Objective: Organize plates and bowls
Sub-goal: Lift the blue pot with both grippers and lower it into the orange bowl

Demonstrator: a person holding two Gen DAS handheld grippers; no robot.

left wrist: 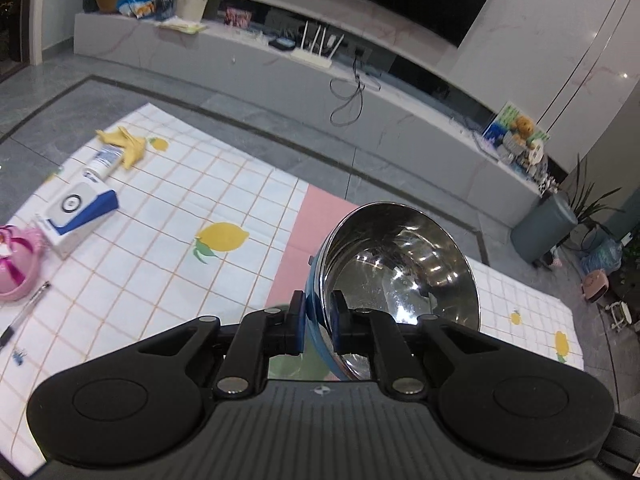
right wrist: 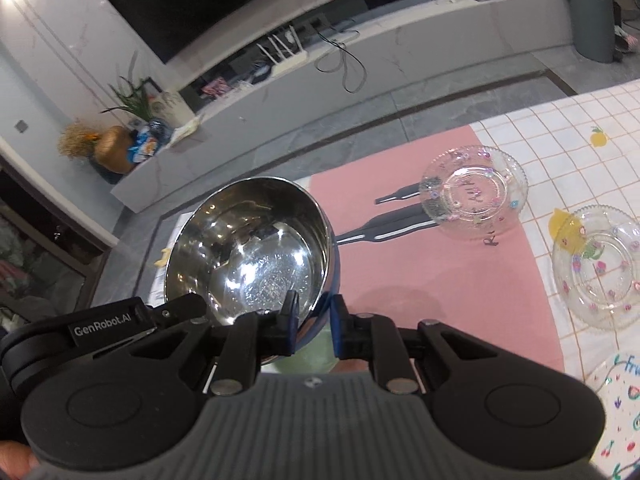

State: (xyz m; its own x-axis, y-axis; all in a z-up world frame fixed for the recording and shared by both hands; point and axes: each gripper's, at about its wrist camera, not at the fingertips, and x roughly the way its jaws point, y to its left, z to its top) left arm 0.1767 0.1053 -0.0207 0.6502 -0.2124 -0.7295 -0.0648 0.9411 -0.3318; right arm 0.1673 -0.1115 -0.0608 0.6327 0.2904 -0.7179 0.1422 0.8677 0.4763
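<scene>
A steel bowl with a blue outside (left wrist: 404, 268) is held tilted above the pink mat; my left gripper (left wrist: 318, 322) is shut on its left rim. The same bowl (right wrist: 252, 244) shows in the right wrist view, where my right gripper (right wrist: 314, 326) is shut on its right rim. The left gripper body (right wrist: 108, 324) shows at the bowl's other side. Two clear glass plates with flower prints lie on the table: one (right wrist: 474, 196) on the pink mat (right wrist: 420, 264), one (right wrist: 600, 264) on the checked cloth. A printed white plate (right wrist: 624, 412) lies at the lower right.
A checked lemon-print cloth (left wrist: 168, 240) covers the table. On its left lie a blue-white box (left wrist: 76, 208), a tube (left wrist: 104, 162), a yellow cloth (left wrist: 126, 142), a pink object (left wrist: 16, 260) and a pen (left wrist: 28, 308). A dark utensil (right wrist: 384, 230) lies on the mat.
</scene>
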